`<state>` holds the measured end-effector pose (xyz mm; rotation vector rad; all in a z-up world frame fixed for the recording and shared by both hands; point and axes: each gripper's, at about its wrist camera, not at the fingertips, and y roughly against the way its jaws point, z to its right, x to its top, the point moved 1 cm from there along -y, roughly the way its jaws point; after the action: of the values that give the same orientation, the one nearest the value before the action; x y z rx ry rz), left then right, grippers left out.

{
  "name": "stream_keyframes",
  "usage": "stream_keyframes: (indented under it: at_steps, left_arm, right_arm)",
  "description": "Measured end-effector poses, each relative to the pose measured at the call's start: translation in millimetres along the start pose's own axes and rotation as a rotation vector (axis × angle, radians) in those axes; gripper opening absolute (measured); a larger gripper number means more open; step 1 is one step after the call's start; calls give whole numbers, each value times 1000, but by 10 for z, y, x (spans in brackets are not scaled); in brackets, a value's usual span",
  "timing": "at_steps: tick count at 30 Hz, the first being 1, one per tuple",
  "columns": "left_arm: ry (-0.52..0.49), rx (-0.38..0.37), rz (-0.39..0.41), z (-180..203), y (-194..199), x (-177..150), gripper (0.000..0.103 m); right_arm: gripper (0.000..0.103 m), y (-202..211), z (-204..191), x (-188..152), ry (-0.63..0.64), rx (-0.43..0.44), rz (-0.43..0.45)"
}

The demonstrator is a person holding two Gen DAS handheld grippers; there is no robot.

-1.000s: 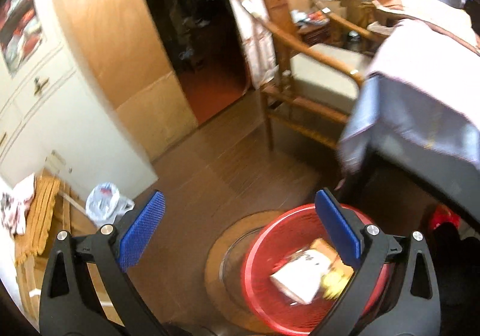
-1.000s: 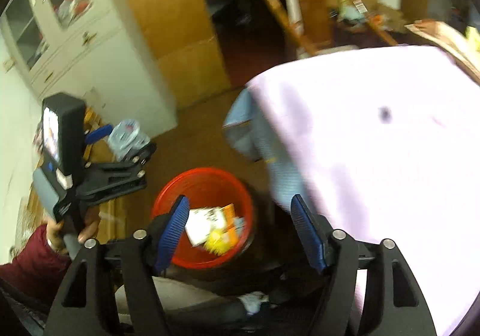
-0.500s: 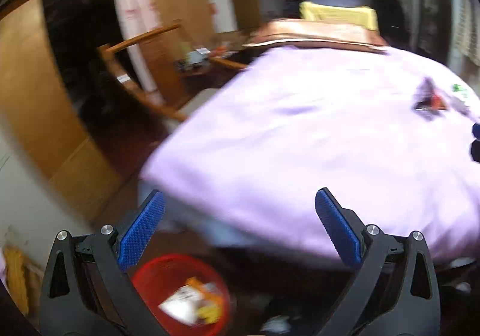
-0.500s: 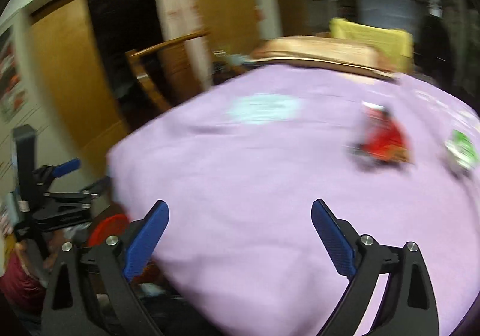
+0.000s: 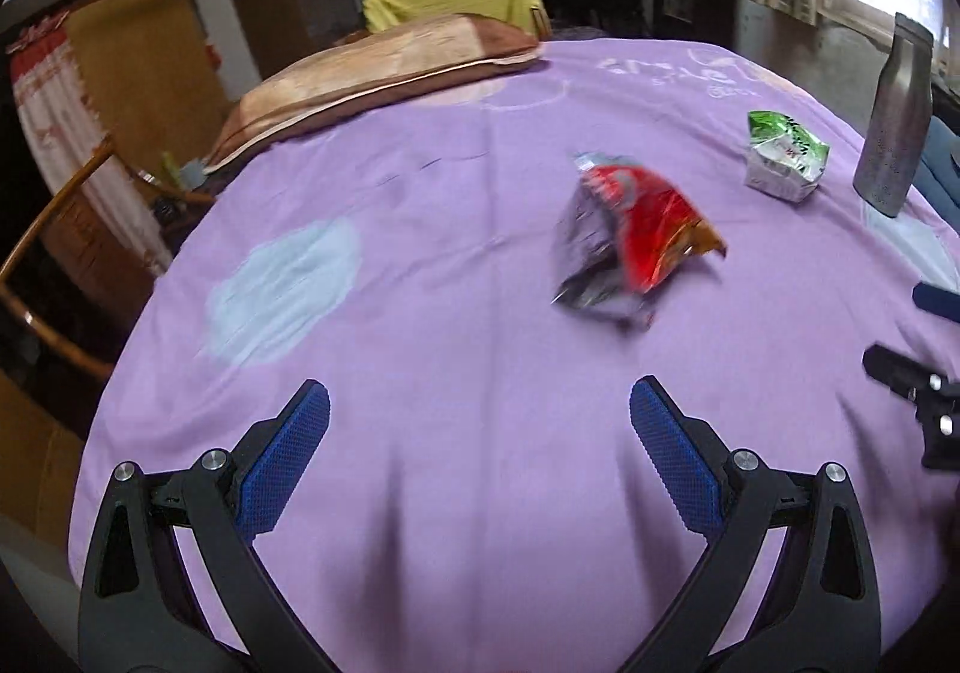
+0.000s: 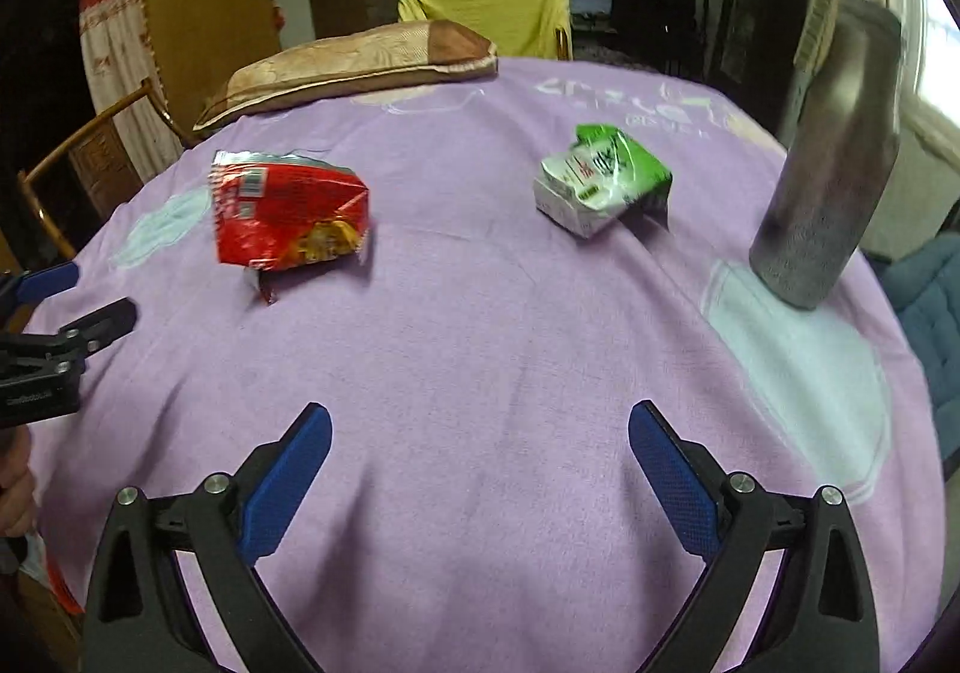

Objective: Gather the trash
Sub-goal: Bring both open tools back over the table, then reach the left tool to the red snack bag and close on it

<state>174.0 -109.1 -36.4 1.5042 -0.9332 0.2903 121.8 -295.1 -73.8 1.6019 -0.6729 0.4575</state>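
Both tongs hang over the purple-covered bed (image 6: 480, 325) now, pointing down at it, each pair spread wide with nothing between the blue pads. The right tongs (image 6: 480, 433) have just been opening, and they are empty.

Two pieces of trash wait ahead. The red snack wrapper (image 6: 288, 217) lies ahead and to the left of the right tongs, well apart from them. In the left wrist view the same wrapper (image 5: 630, 235) sits ahead and a little right of the left tongs (image 5: 480, 409). The green-and-white packet (image 6: 600, 187) lies ahead and slightly right of the right tongs, between the red wrapper and the tall metal flask (image 6: 834, 162).

My read: the step in hand is the reach for the next piece. Sensible split: left tongs for the red wrapper, right tongs for the green packet, so the pairs do not cross. Come down with the pads either side of the crumpled bulk, not a thin flap, and skim above the soft cover so that no cloth gets pinched. On the green packet, approach from the near side, clear of the flask, which looks easy to topple on bedding.
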Motion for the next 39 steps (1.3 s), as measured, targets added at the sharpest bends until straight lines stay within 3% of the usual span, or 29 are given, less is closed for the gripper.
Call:
stream_keyframes:
  at_steps: [6, 11, 16, 21, 31, 39]
  left_arm:
    - [-49, -16, -1, 401, -393, 337, 97]
    - [-69, -29, -29, 581, -682, 488, 97]
    - [-90, -24, -29, 666, -833, 511, 97]
    - [-127, -2, -58, 702, -917, 442, 97]
    - [-157, 37, -31, 761, -902, 420, 97]
    - [-124, 5, -49, 697, -935, 438, 98]
  right_arm:
    - [98, -93, 122, -4, -82, 34, -49]
    - [98, -258, 53, -23, -61, 30, -142]
    - [99, -265, -9, -34, -29, 14, -153]
    - [99, -261, -21, -35, -27, 11, -155]
    - [99, -262, -21, -28, -26, 12, -156]
    - [99, -257, -14, -29, -28, 12, -156]
